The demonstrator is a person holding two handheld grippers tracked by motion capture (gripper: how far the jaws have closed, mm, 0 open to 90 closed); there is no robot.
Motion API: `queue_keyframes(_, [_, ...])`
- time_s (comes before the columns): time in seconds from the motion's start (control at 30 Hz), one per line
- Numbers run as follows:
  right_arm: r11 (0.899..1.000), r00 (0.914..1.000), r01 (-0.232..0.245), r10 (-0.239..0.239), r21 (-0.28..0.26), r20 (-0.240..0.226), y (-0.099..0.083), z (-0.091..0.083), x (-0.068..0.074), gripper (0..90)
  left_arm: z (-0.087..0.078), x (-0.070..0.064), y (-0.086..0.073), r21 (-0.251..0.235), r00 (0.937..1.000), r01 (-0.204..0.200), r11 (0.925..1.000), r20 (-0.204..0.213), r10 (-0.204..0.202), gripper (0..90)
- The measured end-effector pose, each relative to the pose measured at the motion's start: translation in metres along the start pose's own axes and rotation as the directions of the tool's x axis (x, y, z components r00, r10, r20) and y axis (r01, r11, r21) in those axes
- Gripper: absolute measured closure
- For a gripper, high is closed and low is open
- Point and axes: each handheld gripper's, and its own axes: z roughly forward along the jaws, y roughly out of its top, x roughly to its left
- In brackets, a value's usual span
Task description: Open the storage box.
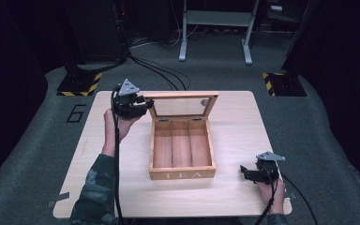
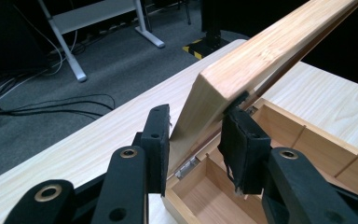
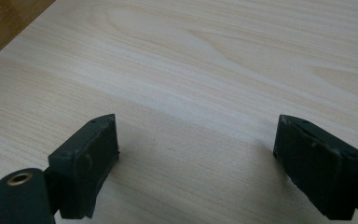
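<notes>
Over on the left, the left tongs [image 1: 143, 104] are pinching the near corner of the lid [image 1: 183, 105] of a wooden tea box [image 1: 183, 149]. In the left gripper view the two black pads sit on either face of the lid's wooden frame [image 2: 223, 88], just above the hinge [image 2: 186, 166], and the lid stands raised and leaning back. The person's left hand [image 1: 117, 123] holds that tool from below, a camouflage sleeve [image 1: 93, 192] running down to the counter's near edge.

The box sits in the middle of the pale wooden counter [image 1: 243, 122], open, its three compartments bare, the word TEA on its front wall. The lid looks like a thin wooden frame round a clear pane, so I'd judge it light and stiff, but the pane is fragile and the small hinges would not like twisting. The frame edge, where the pads already are, seems the right place to hold; the pane itself is not.

To the right, well apart from the box, the right tongs [image 1: 248, 172] rest low over bare counter, spread wide with nothing between them.
</notes>
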Motion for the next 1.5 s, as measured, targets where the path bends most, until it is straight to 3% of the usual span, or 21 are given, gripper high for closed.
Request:
queue_keyframes(0.2, [1.0,1.0,-0.002,0.002,0.002,0.0,0.0,0.0,0.0,13.3,-0.005,-0.007,-0.009,-0.018,0.9998,0.0,0.9998,0.018,0.001,59.5])
queue_keyframes(0.7, [1.0,1.0,-0.007,0.007,0.003,0.0,0.0,0.0,0.001,13.3,-0.018,-0.039,-0.038,-0.048,0.9991,-0.041,0.998,-0.011,0.041,51.8])
queue_keyframes(1.5, [1.0,1.0,-0.001,0.001,0.004,0.001,0.0,0.0,0.0,13.3,-0.02,-0.074,-0.105,-0.009,0.9997,0.024,0.9997,0.002,-0.024,39.7])
